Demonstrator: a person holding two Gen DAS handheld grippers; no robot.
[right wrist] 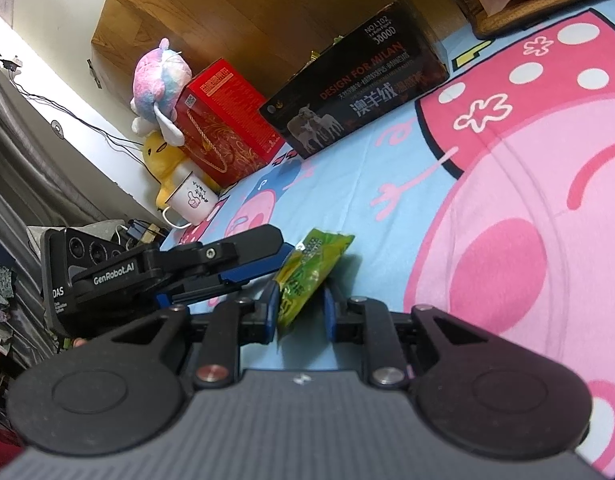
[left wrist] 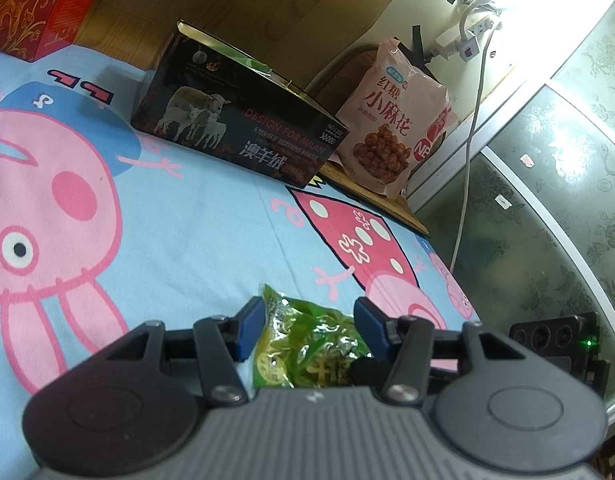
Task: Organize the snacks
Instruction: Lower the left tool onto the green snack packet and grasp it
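Nearest: left gripper (left wrist: 309, 308) closed on the crinkly green foil snack packet (left wrist: 307, 340), blue pads pressing its two side edges across the width. Right gripper (right wrist: 299, 308) narrowed onto the same packet, seen edge-on and tilted between its pads, which appear to pinch the thin lower end. Held by both tools at once, then, just over the pale blue cartoon-pig bed sheet (left wrist: 167, 240); whether a corner touches the cloth cannot be told.

Further on: long black cardboard box with a sheep picture (left wrist: 243, 120), standing on the sheet with its top open, something green showing over its rim. Probably the collecting place, though its contents stay mostly hidden. Just beside its far end, an upright pink plastic bag of fried dough twists (left wrist: 395, 120) on a woven mat, not in any container.

Judged as early to midway: one packet in hand and not yet placed, pink bag apparently waiting, no other loose snacks visible on the sheet.

Farthest: red gold-patterned gift box (right wrist: 223, 128) against the wooden headboard.
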